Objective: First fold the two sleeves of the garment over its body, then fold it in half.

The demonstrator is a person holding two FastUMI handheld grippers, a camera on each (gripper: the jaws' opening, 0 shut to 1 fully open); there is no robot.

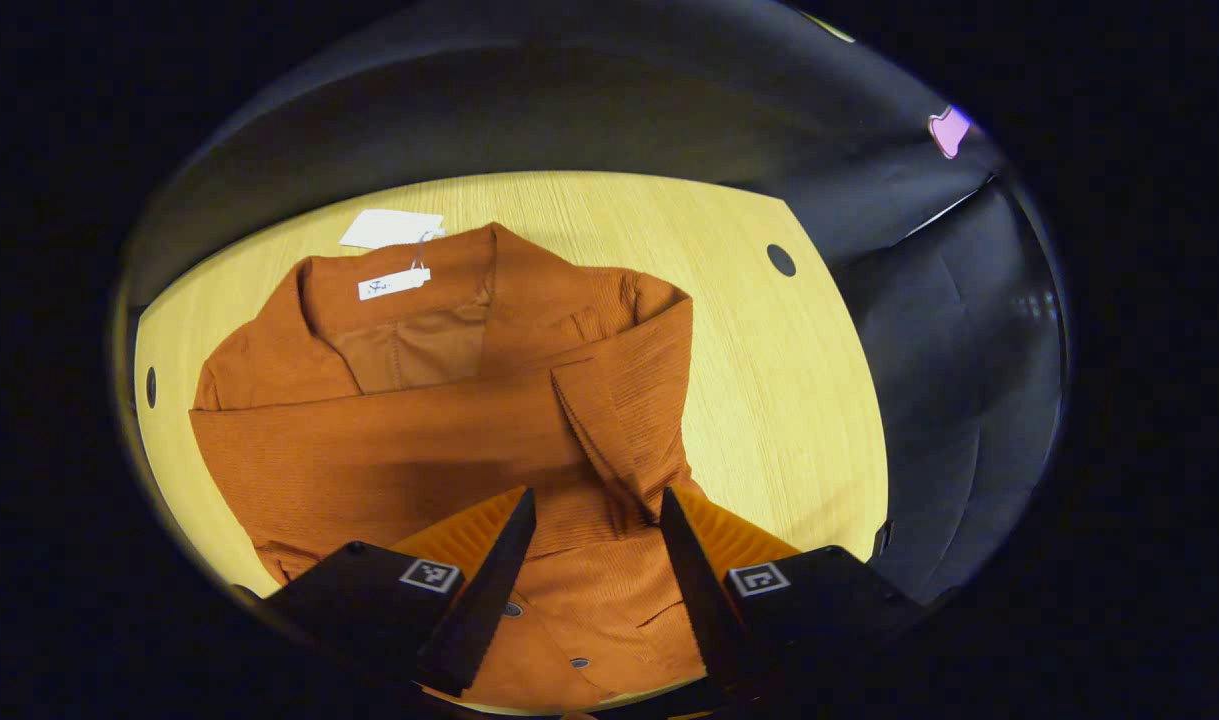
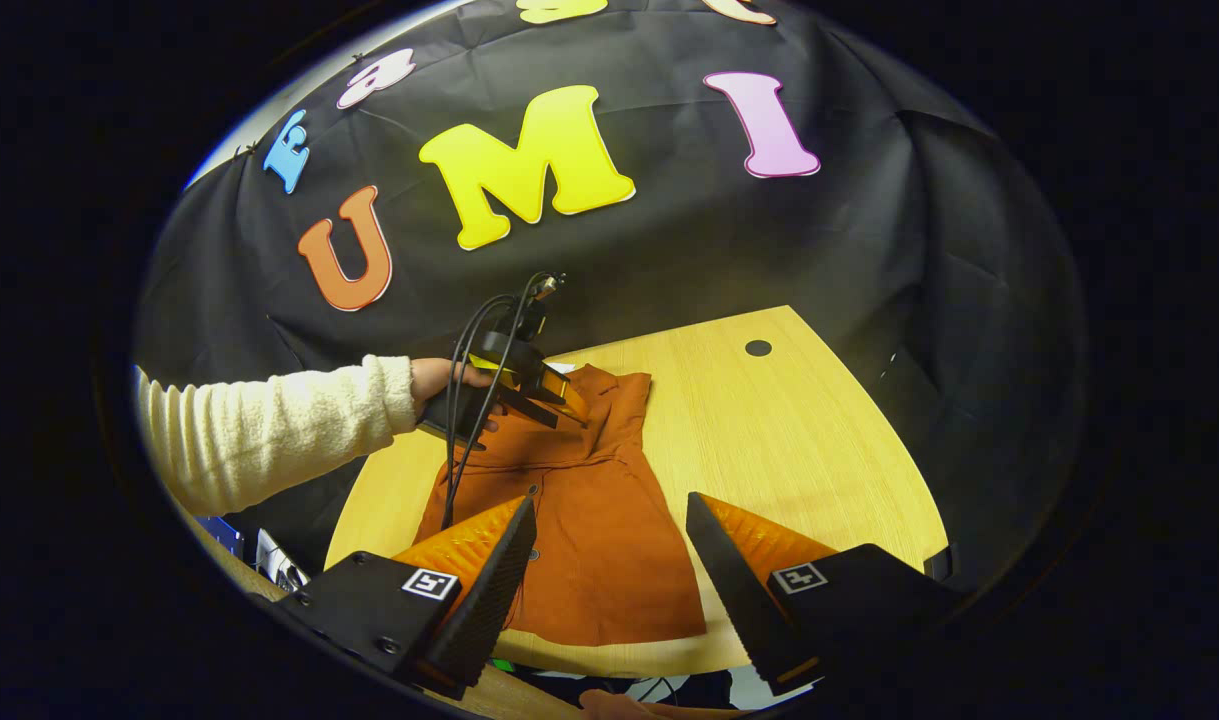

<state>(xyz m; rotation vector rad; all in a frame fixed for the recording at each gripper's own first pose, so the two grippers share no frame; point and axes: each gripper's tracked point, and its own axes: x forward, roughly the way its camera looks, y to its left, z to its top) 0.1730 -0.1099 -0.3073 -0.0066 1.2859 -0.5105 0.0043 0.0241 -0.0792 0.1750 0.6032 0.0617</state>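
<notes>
Rust-orange corduroy jacket [image 1: 419, 440] lies flat on the wooden table [image 1: 769, 400], collar end toward the booth wall, hem [image 2: 609, 625] toward the near edge. Both sleeves look folded across the body — one [image 1: 369, 430] lies crosswise below the collar, the other's cuff [image 1: 619, 400] overlaps it.

Left gripper [image 1: 597, 520] hovers over the mid-body, jaws wide apart, holding nothing. Right gripper [image 2: 609, 535] hangs above the hem, also wide open and empty.

Sleeve step seems done; fold-in-half is next. Prob. needs each gripper to pinch a hem corner, then carry it up to the collar.
</notes>
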